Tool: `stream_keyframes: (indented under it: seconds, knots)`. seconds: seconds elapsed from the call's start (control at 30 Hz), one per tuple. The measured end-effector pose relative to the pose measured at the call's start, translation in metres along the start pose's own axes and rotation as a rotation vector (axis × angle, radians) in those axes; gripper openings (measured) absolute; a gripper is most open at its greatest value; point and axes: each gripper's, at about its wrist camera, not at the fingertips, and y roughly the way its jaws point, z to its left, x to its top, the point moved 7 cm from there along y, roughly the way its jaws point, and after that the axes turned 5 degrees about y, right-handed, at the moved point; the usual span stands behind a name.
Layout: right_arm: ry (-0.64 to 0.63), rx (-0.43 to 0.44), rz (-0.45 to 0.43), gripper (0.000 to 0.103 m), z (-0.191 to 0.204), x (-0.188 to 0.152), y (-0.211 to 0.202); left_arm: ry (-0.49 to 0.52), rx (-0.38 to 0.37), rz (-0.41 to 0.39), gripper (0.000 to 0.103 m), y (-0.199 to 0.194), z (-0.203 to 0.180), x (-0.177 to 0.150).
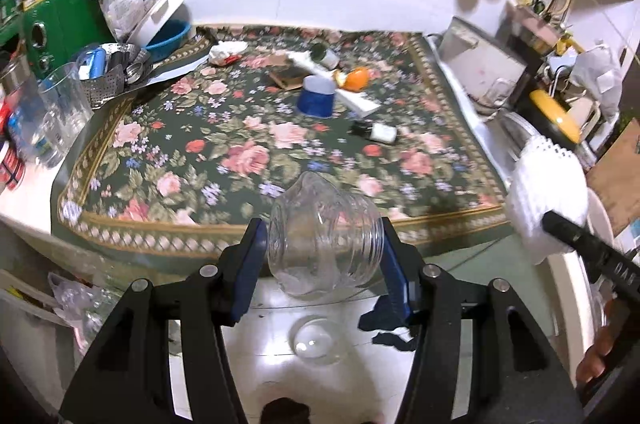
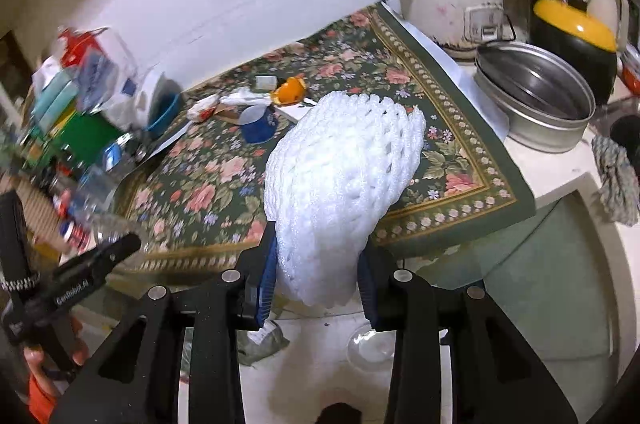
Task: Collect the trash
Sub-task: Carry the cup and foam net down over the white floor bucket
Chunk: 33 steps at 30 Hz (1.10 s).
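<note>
I am carrying two pieces of trash at once: my left claw [image 1: 324, 256] is clamping a crumpled clear plastic bottle [image 1: 320, 244] between its blue pads, and my right claw [image 2: 318, 276] is squeezing a white foam fruit net [image 2: 340, 192], both held just off the near edge of the table [image 1: 440, 248], above the floor. So two items are already lifted, though I am not seeing any bin in either view, so I judge the drop-off is not yet done. More is waiting on the floral cloth [image 1: 180, 152]: toward the far edge, an overturned blue cup [image 1: 316, 96], an orange peel [image 1: 356, 78] just beside it, a white tube [image 1: 360, 102], a crumpled white wrapper [image 1: 226, 52] and a small jar [image 1: 328, 56] on its side; nearer the middle, a small dark bottle [image 1: 378, 132] is lying alone. I reckon less than half the clearing is finished.
</note>
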Motion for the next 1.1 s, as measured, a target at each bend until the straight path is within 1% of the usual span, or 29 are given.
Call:
stream_keyframes:
  seconds: [0.13,0.23,0.37,0.43,0.57,0.67,0.8,0.9,0.93,1.0,1.1]
  knots:
    - [-0.078,0.031,-0.016,0.032,-0.008,-0.014,-0.021,-0.040,0.023,-0.036,0.054,-0.022,-0.036,-0.025]
    - [-0.105,0.075,0.012,0.032,-0.020,-0.027,-0.032,-0.087,0.031,-0.031,0.054,-0.031,-0.059,-0.047]
    - [-0.136,0.108,0.064,0.032,-0.044,-0.050,-0.042,-0.128,0.065,-0.008,0.054,-0.031,-0.086,-0.083]
    - [-0.143,0.122,0.084,0.032,-0.055,-0.059,-0.044,-0.145,0.071,0.008,0.054,-0.027,-0.095,-0.100]
    - [-0.168,0.102,0.120,0.032,-0.079,-0.086,-0.037,-0.169,0.069,0.063,0.054,-0.009,-0.106,-0.137]
    - [-0.154,0.100,0.171,0.032,-0.093,-0.108,-0.022,-0.179,0.063,0.120,0.054,0.016,-0.108,-0.167]
    - [-0.147,0.090,0.229,0.033,-0.106,-0.141,0.012,-0.171,0.063,0.191,0.054,0.059,-0.098,-0.209]
    - [-0.135,0.070,0.277,0.033,-0.115,-0.173,0.051,-0.172,0.051,0.228,0.054,0.093,-0.085,-0.237]
    - [-0.132,0.063,0.285,0.033,-0.119,-0.179,0.060,-0.178,0.040,0.238,0.054,0.108,-0.078,-0.248]
    - [-0.126,0.039,0.306,0.034,-0.123,-0.199,0.090,-0.181,0.028,0.251,0.054,0.135,-0.063,-0.267]
    - [-0.106,0.020,0.327,0.035,-0.129,-0.232,0.137,-0.179,0.035,0.258,0.054,0.171,-0.036,-0.295]
